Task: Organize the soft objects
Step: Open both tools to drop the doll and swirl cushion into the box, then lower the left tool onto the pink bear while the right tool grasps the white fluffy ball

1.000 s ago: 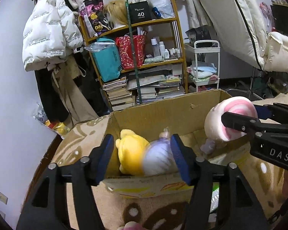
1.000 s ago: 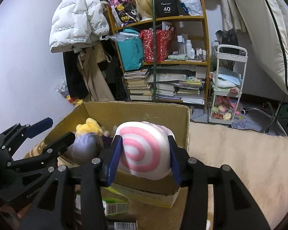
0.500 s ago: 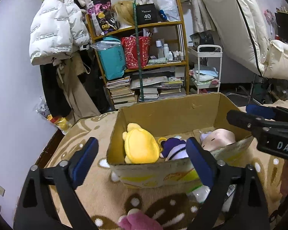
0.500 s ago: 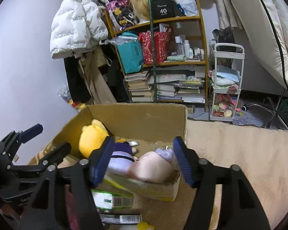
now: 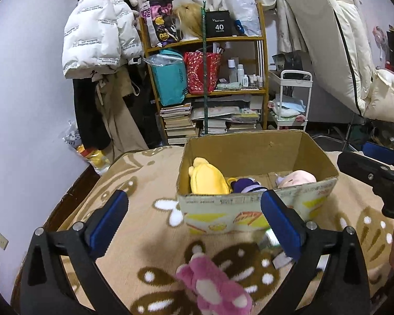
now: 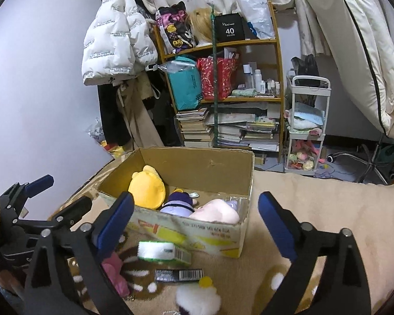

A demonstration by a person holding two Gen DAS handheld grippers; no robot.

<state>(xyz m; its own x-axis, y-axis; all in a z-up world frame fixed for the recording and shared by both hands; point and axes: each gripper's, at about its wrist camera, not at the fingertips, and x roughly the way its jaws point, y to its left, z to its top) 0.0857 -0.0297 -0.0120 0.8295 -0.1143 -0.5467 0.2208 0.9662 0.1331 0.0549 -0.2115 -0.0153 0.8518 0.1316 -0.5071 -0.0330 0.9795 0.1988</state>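
Note:
An open cardboard box [image 5: 249, 155] [image 6: 197, 165] stands on a beige patterned blanket. Inside lie a yellow plush [image 5: 207, 178] [image 6: 147, 189], a purple plush [image 5: 245, 185] [image 6: 177, 204] and a pale pink plush [image 5: 298, 178] [image 6: 215, 211]. A pink plush toy [image 5: 214, 287] [image 6: 114, 273] lies on the blanket in front of the box. A white fluffy toy with a yellow tip [image 6: 198, 298] lies near the front. My left gripper [image 5: 194, 225] is open and empty, above the pink toy. My right gripper [image 6: 195, 225] is open and empty, in front of the box.
A green and white packet [image 6: 162, 252] and a dark barcoded strip [image 6: 178, 275] lie in front of the box. A cluttered wooden shelf [image 5: 207, 89] and a white cart [image 5: 291, 99] stand behind. A wall is at the left, a mattress [image 5: 336, 42] at the right.
Both grippers opened and dropped the purple plush and the pink striped plush into the box, then drew back toward me. The floor toys came into view.

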